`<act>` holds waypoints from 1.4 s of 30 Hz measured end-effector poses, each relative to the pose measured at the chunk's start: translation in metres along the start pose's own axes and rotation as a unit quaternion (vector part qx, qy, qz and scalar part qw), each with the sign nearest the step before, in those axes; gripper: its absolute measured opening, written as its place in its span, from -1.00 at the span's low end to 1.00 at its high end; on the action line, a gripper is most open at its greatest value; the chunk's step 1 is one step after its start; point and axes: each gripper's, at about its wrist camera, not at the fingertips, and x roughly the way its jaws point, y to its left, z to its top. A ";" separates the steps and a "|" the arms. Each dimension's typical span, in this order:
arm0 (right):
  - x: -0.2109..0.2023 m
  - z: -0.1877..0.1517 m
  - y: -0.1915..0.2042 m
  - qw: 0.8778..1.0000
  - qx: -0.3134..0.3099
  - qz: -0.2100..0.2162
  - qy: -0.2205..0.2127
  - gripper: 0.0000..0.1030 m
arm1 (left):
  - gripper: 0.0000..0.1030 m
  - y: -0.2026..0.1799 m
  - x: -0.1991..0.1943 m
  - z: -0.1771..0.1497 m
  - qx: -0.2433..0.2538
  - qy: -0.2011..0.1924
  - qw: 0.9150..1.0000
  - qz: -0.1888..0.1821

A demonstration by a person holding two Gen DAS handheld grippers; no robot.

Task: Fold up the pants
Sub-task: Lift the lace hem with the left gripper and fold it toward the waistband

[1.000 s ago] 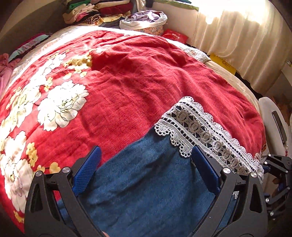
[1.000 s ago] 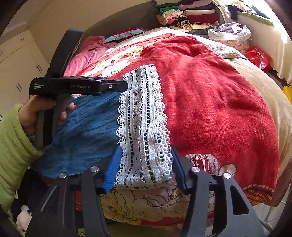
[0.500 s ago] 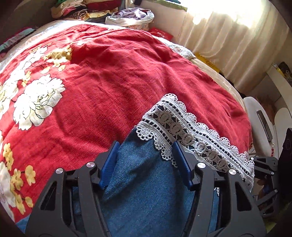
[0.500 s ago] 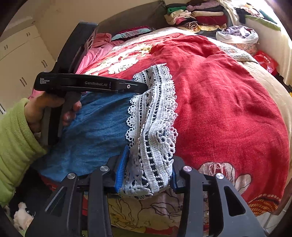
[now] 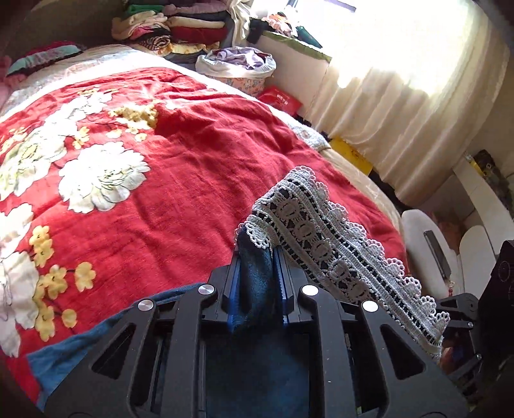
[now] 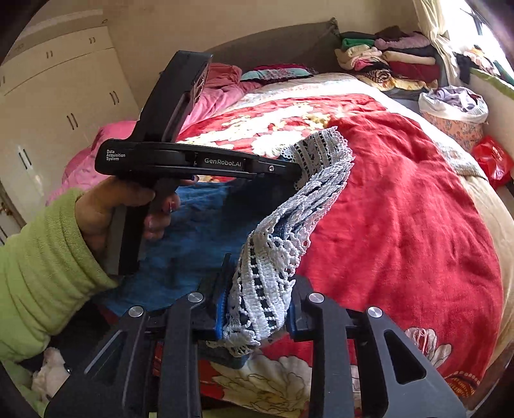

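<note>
- Around us we had a stack of folded clothes point(image 5: 173, 29) at the bed's far end, a cloth-filled basket point(image 5: 236, 69) beside it, and curtains point(image 5: 401, 106) on the right.
- The pants point(image 6: 199, 238), blue denim with a white lace hem point(image 6: 276, 257), lay over the red floral blanket point(image 5: 192, 160), hem lifted.
- Our left hand-held gripper point(image 5: 258, 283) was closing, pinching a blue fold; a green-sleeved hand point(image 6: 109, 209) held it.
- Our right hand-held gripper point(image 6: 257, 308) was closing on the bunched lace.
</note>
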 end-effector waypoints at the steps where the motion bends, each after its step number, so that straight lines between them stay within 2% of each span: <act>1: -0.001 0.004 0.009 1.000 -0.010 0.006 -0.003 -0.50 | -0.78 0.004 -0.010 -0.001 -0.004 -0.010 1.000 0.002; 6: 0.007 0.020 0.055 0.998 -0.056 0.036 -0.001 -0.50 | -0.78 0.037 -0.058 -0.015 -0.042 -0.051 0.998 0.017; 10: 0.034 0.021 0.091 0.994 -0.097 0.043 0.023 -0.50 | -0.76 0.068 -0.079 -0.038 -0.086 -0.055 0.994 0.044; 11: 0.041 0.019 0.097 0.993 -0.103 0.040 0.031 -0.50 | -0.71 0.076 -0.083 -0.045 -0.100 -0.052 0.992 0.053; 13: 0.056 0.014 0.110 0.992 -0.118 0.024 0.046 -0.50 | -0.18 0.090 -0.096 -0.062 -0.138 -0.055 0.987 0.060; 16: 0.069 0.008 0.134 0.985 -0.160 0.012 0.059 -0.50 | -0.11 0.111 -0.125 -0.090 -0.190 -0.071 0.976 0.074; 21: 0.095 -0.012 0.184 0.963 -0.251 0.004 0.096 -0.46 | 0.09 0.122 -0.171 -0.130 -0.242 -0.109 0.961 0.079; 23: 0.106 -0.019 0.192 0.960 -0.253 0.017 0.120 -0.29 | 0.14 0.121 -0.182 -0.141 -0.249 -0.117 0.958 0.082; 25: 0.103 -0.022 0.196 0.960 -0.248 0.038 0.121 -0.15 | 0.24 0.117 -0.190 -0.152 -0.250 -0.122 0.957 0.086; 28: 0.083 -0.018 0.198 0.960 -0.254 0.066 0.101 0.09 | 0.30 0.109 -0.195 -0.165 -0.251 -0.120 0.956 0.099; 31: 0.057 -0.005 0.185 0.966 -0.238 0.072 0.075 0.09 | 0.33 0.098 -0.196 -0.178 -0.247 -0.114 0.958 0.095; 33: 0.042 0.010 0.164 0.975 -0.210 0.053 0.051 0.11 | 0.34 0.088 -0.193 -0.187 -0.248 -0.107 0.959 0.089; 36: 0.036 0.029 0.127 0.987 -0.158 -0.009 0.032 0.18 | 0.35 0.071 -0.189 -0.197 -0.243 -0.100 0.963 0.056; 39: 0.045 0.039 0.089 0.995 -0.081 -0.023 0.058 0.18 | 0.35 0.055 -0.179 -0.203 -0.237 -0.083 0.967 0.043; 42: 0.065 0.041 0.062 0.995 -0.024 -0.005 0.095 0.14 | 0.35 0.042 -0.160 -0.207 -0.226 -0.054 0.971 0.050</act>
